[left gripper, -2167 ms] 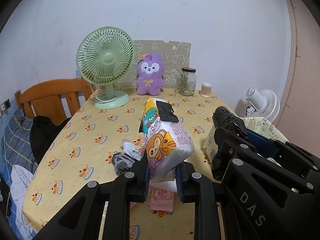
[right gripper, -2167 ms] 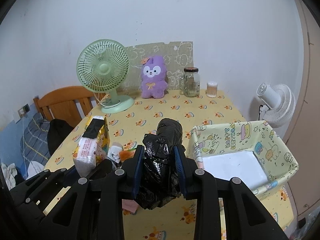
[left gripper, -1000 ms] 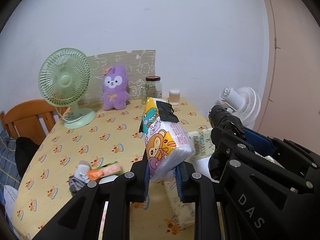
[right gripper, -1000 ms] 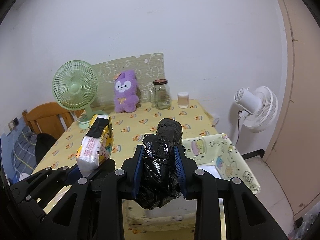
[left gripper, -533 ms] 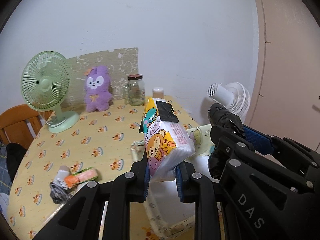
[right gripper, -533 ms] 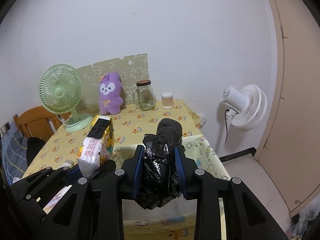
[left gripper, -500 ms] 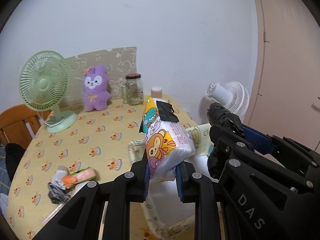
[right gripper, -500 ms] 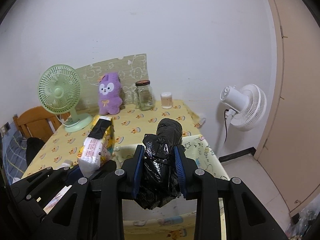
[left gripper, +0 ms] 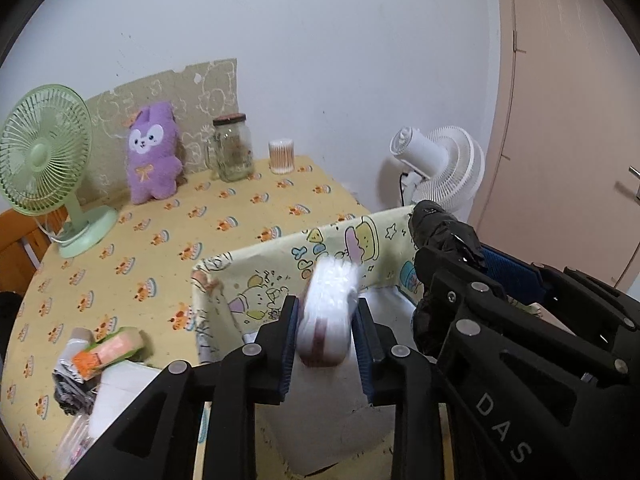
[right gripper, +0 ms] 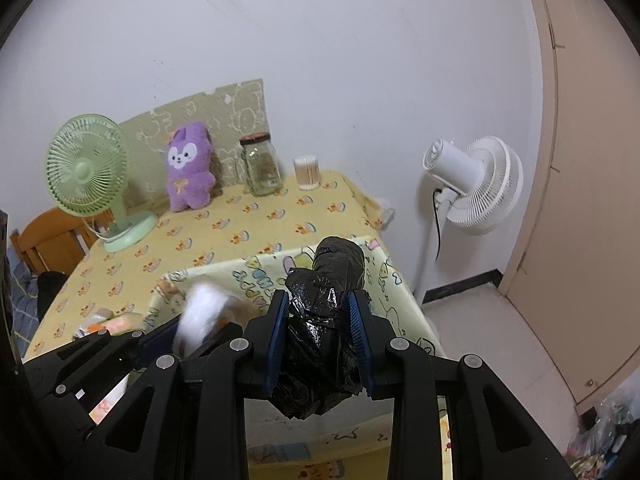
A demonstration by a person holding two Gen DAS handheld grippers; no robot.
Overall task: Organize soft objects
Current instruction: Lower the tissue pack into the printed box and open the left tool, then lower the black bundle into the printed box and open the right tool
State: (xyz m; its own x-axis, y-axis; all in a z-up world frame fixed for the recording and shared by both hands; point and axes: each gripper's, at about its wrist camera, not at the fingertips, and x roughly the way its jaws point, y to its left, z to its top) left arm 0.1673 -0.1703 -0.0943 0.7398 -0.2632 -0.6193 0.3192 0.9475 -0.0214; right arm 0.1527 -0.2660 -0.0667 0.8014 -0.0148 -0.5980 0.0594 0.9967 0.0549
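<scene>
My left gripper (left gripper: 326,320) hangs over the yellow cartoon-print box (left gripper: 260,276), and its jaws are opening. The white tissue pack (left gripper: 328,308) sits blurred and tipped end-on between the pads, slipping down toward the box's white floor. The right wrist view shows the same tissue pack (right gripper: 200,312) as a white blur at the left. My right gripper (right gripper: 318,320) is shut on a crumpled black plastic bag roll (right gripper: 328,292), held above the box (right gripper: 248,276) near its right wall. That black roll (left gripper: 440,228) also shows at the right of the left wrist view.
A purple plush (left gripper: 152,152), green fan (left gripper: 44,160), glass jar (left gripper: 232,148) and cotton swab tub (left gripper: 281,155) line the table's far side. An orange packet (left gripper: 108,350) and grey socks (left gripper: 70,384) lie left of the box. A white standing fan (right gripper: 472,184) stands beyond the table's right edge.
Both grippers have swung right and down over the box. The left jaws have widened, and the tissue pack has tipped from upright and slid lower between them. The black roll stays gripped.
</scene>
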